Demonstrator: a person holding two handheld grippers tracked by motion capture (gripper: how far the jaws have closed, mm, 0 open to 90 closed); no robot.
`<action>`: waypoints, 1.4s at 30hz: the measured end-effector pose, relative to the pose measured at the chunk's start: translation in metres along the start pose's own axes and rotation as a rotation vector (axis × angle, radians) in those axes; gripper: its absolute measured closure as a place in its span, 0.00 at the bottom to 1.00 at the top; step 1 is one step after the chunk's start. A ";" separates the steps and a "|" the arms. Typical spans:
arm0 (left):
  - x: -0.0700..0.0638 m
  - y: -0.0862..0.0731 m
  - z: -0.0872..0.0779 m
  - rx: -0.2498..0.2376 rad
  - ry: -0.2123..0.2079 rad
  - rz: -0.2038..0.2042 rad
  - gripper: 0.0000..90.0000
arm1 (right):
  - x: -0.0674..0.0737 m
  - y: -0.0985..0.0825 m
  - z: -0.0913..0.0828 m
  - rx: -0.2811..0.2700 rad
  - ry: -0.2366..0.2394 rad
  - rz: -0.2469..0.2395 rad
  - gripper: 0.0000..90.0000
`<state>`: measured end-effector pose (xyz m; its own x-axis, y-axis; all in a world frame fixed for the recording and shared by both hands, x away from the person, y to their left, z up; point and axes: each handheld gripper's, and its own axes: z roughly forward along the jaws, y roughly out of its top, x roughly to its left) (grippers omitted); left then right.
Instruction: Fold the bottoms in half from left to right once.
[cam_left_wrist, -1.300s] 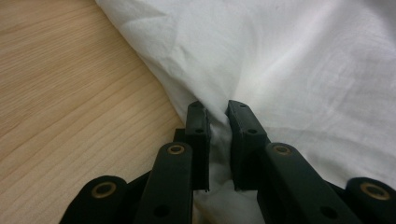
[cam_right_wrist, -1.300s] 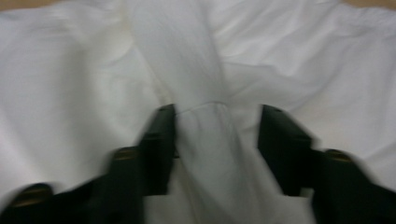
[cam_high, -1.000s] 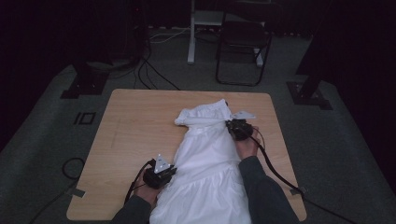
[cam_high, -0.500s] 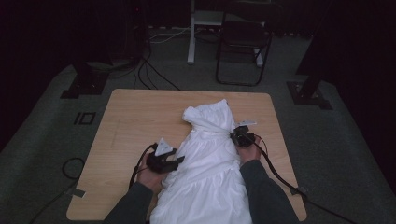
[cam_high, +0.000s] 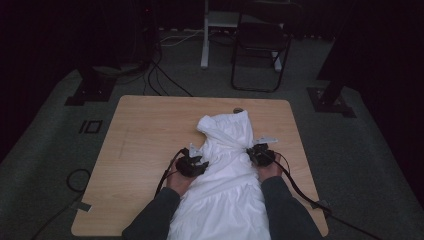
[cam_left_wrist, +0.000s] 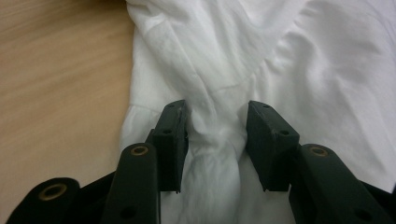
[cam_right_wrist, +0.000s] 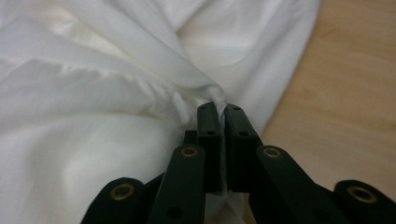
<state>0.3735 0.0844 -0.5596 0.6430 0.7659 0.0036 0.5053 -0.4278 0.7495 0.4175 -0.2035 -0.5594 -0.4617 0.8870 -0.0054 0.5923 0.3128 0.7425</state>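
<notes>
wooden tabletop (cam_high: 150, 130) carries one white garment (cam_high: 225, 165), its near end cut off; left gripper (cam_left_wrist: 217, 135) jaws, just closing, straddle a bunched fold, right gripper (cam_right_wrist: 223, 140) jaws clench its edge.

Your high view hangs above your side of the tabletop (cam_high: 150, 130), facing forward and down, far enough back to take in the whole board, the floor around it and a chair (cam_high: 260, 50) at the upper centre of the frame. Your left claw (cam_left_wrist: 217, 135) camera sits close behind its two black jaws, looking along them at the white garment (cam_left_wrist: 289, 70), with bare wood at the left of the frame. Your right claw (cam_right_wrist: 223, 140) camera looks just as closely, wood at the right. All three views share the garment's middle.
</notes>
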 end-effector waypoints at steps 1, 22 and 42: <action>-0.005 -0.007 -0.006 -0.003 -0.005 0.004 0.65 | 0.003 -0.003 -0.003 0.004 0.003 -0.006 0.96; -0.025 -0.033 -0.031 -0.020 -0.027 0.042 0.65 | 0.074 0.042 -0.028 -0.118 0.124 -0.226 0.47; -0.026 -0.033 -0.031 -0.017 -0.023 0.045 0.65 | 0.104 0.067 0.015 -0.033 0.256 -0.340 0.59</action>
<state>0.3225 0.0938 -0.5640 0.6780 0.7348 0.0224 0.4659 -0.4531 0.7600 0.4193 -0.0852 -0.5201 -0.7787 0.6209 -0.0898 0.3584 0.5577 0.7486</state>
